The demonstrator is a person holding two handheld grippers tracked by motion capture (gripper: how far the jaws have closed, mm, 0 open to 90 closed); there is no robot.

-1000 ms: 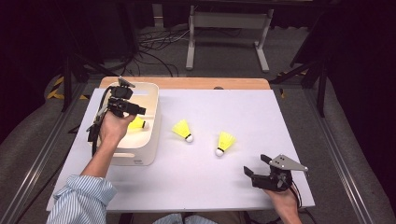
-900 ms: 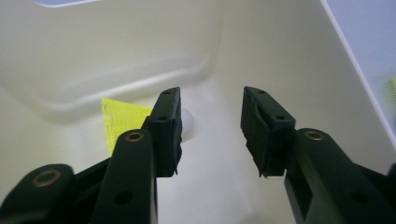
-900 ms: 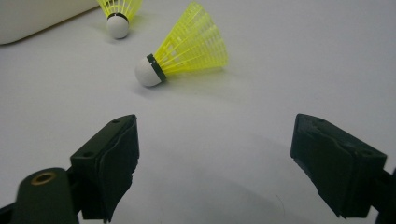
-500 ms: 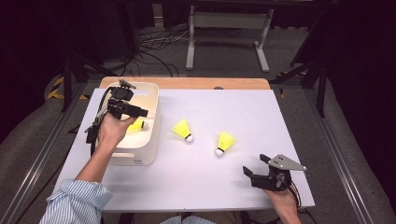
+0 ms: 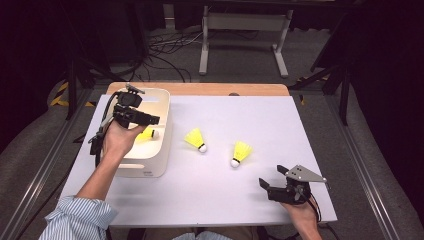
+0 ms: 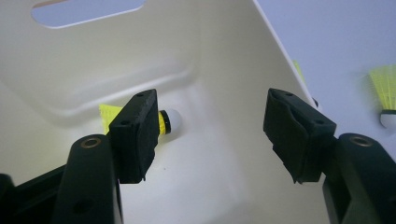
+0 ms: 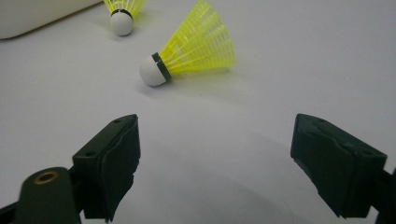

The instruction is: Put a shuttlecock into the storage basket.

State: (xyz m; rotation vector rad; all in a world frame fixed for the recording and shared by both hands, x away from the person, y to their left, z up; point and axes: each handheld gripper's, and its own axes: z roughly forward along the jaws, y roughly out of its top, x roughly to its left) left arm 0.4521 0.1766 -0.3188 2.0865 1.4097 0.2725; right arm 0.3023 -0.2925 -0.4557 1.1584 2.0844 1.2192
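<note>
L gripper point(image 5: 150, 120) hangs over the white bin point(image 5: 160, 155) at the table's left; jaws have just been opening and now stand wide apart w/ nothing between them, pads touching nothing; in the left gripper view a yellow shuttlecock point(image 6: 166, 122) lies on the bin floor beyond the left-hand pad, cork tip toward the bin's side wall, skirt mostly hidden behind that pad; same shuttlecock shows in the high view just under the jaws, near the bin's right wall; bin walls close on both sides of the jaws, open room upward.

R gripper point(image 7: 217, 163) sits low at the near right corner of the white table point(image 5: 250, 120), held in the person's right hand point(image 5: 302, 212); jaws spread wide, empty, pads off the tabletop as far as can be told; ahead of it the nearer shuttlecock point(image 7: 191, 51) lies on its side, cork toward the gripper's left; the farther shuttlecock point(image 7: 122, 14) lies beyond it, nearer the bin; the two are apart, neither touching the bin; bare tabletop between R gripper and the nearer one; table's front and right edges near the R hand.
</note>
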